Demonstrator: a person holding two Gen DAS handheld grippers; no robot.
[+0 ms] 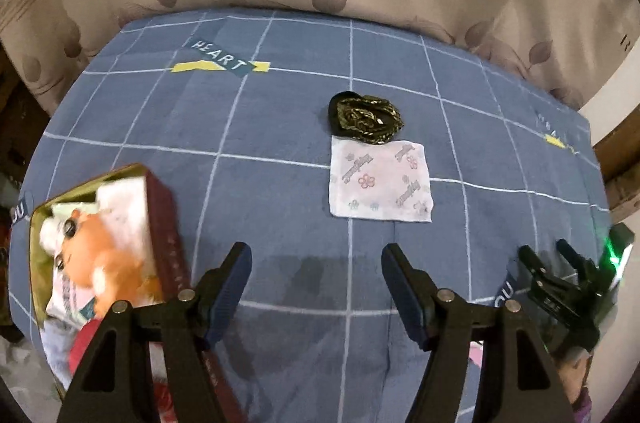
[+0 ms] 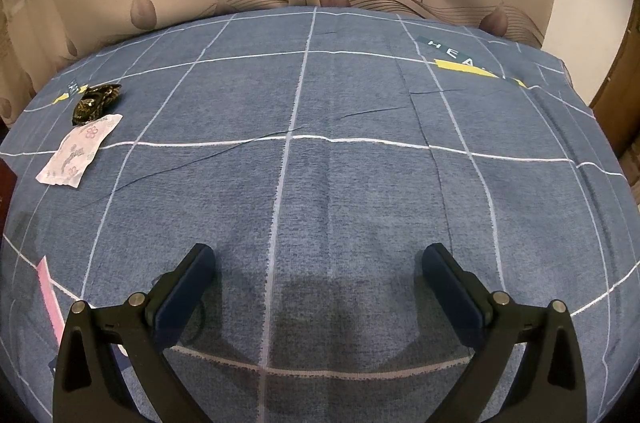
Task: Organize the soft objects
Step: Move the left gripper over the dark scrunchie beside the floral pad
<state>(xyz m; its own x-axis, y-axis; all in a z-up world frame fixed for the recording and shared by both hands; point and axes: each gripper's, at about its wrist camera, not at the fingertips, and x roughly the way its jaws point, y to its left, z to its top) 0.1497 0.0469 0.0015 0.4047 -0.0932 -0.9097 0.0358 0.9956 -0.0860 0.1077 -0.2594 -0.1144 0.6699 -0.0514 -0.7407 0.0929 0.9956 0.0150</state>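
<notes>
Matt woven cloth bedsheet point(image 1: 280, 143), plush toy point(image 1: 108, 259), glossy wrapper point(image 1: 380, 179)

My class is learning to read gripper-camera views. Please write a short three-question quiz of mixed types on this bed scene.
1. True or false: the left gripper holds the floral cloth.
2. What lies just beyond that cloth? A) dark patterned fabric bundle B) a book C) a cup
3. Which toy lies in the red box?

Key:
1. False: both grippers, including the right gripper, are open and empty.
2. A
3. The orange plush toy.
</notes>
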